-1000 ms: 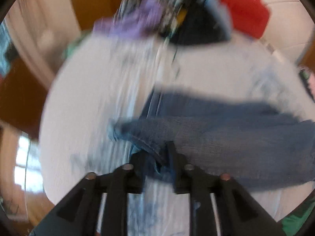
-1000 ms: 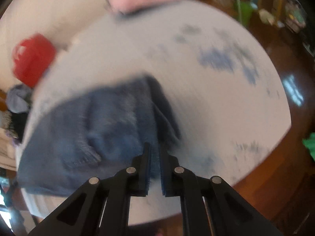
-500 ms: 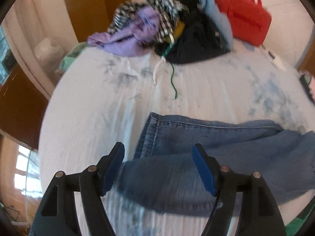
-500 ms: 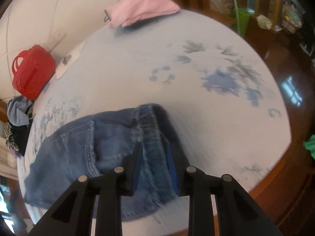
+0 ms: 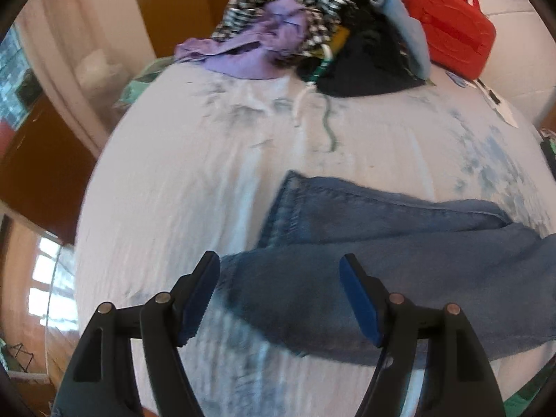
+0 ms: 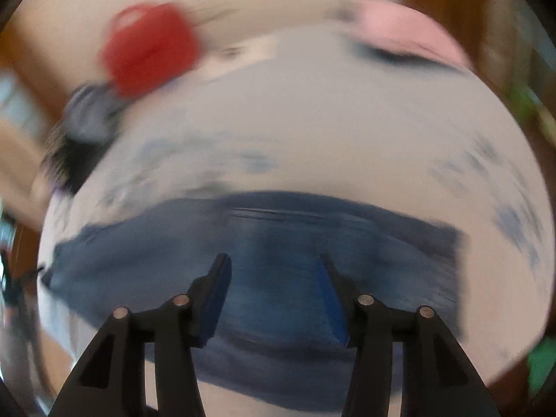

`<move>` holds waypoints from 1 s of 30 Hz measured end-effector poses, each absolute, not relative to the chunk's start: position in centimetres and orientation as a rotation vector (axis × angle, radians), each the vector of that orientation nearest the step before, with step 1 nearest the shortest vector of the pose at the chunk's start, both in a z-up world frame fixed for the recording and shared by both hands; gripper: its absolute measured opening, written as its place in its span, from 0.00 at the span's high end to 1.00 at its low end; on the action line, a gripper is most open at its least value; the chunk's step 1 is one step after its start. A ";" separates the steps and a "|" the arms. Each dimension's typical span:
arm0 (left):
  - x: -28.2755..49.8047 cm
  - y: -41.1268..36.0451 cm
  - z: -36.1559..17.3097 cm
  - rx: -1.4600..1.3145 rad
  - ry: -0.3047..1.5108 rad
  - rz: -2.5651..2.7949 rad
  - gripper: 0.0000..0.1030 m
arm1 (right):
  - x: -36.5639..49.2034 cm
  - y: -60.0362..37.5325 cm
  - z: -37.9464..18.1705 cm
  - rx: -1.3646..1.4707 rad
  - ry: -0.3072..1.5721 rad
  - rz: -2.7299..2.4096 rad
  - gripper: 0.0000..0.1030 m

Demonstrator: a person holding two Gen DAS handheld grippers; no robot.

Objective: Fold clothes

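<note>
Blue jeans (image 5: 399,257) lie folded across the pale bed sheet (image 5: 194,173). In the left wrist view my left gripper (image 5: 279,278) is open and empty, just above the jeans' near left end. In the right wrist view, which is blurred by motion, the jeans (image 6: 278,236) spread across the lower middle, and my right gripper (image 6: 274,278) is open and empty over them.
A heap of unfolded clothes (image 5: 305,31) and a red case (image 5: 448,27) lie at the bed's far side; the case also shows in the right wrist view (image 6: 149,45). A pink garment (image 6: 406,31) lies at the far right. Wooden floor surrounds the bed.
Both grippers were shut on the jeans one second ago. The left let go first, then the right opened. The right wrist view has swung round and the jeans now lie flat.
</note>
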State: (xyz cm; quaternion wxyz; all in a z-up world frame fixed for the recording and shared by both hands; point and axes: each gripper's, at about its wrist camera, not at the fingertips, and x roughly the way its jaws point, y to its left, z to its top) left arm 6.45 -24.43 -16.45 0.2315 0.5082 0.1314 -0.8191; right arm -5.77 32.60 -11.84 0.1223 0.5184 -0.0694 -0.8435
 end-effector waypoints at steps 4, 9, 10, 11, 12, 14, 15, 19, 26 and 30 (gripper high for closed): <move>8.5 -26.0 -17.0 1.376 0.419 -2.233 0.13 | -7.7 22.2 -12.6 1.430 -0.069 -2.276 0.47; 9.1 -27.6 -17.4 1.356 0.589 -2.261 0.13 | -9.4 11.5 -15.3 1.452 0.050 -2.113 0.45; 9.0 -27.6 -17.5 1.359 0.614 -2.261 0.13 | -9.7 10.1 -15.7 1.460 0.055 -2.087 0.45; 8.8 -27.6 -17.7 1.368 0.638 -2.253 0.13 | -10.0 8.8 -16.0 1.464 0.054 -2.062 0.45; 8.7 -27.4 -18.0 1.376 0.655 -2.242 0.13 | -10.4 7.5 -16.1 1.465 0.053 -2.039 0.45; 8.5 -27.2 -18.3 1.383 0.674 -2.214 0.13 | -10.8 5.0 -16.2 1.459 0.064 -1.996 0.45; 8.5 -27.0 -18.5 1.379 0.683 -2.194 0.13 | -11.0 4.0 -16.2 1.457 0.080 -1.980 0.45; 9.3 -25.9 -18.6 1.311 0.749 -2.081 0.13 | -12.1 0.7 -16.7 1.460 0.148 -1.889 0.45; 10.1 -21.7 -17.6 1.156 0.857 -1.972 0.13 | -13.2 -4.2 -17.9 1.393 0.320 -1.641 0.51; 9.0 -18.4 -18.8 1.097 0.935 -1.889 0.13 | -13.2 -6.1 -19.5 1.355 0.442 -1.465 0.59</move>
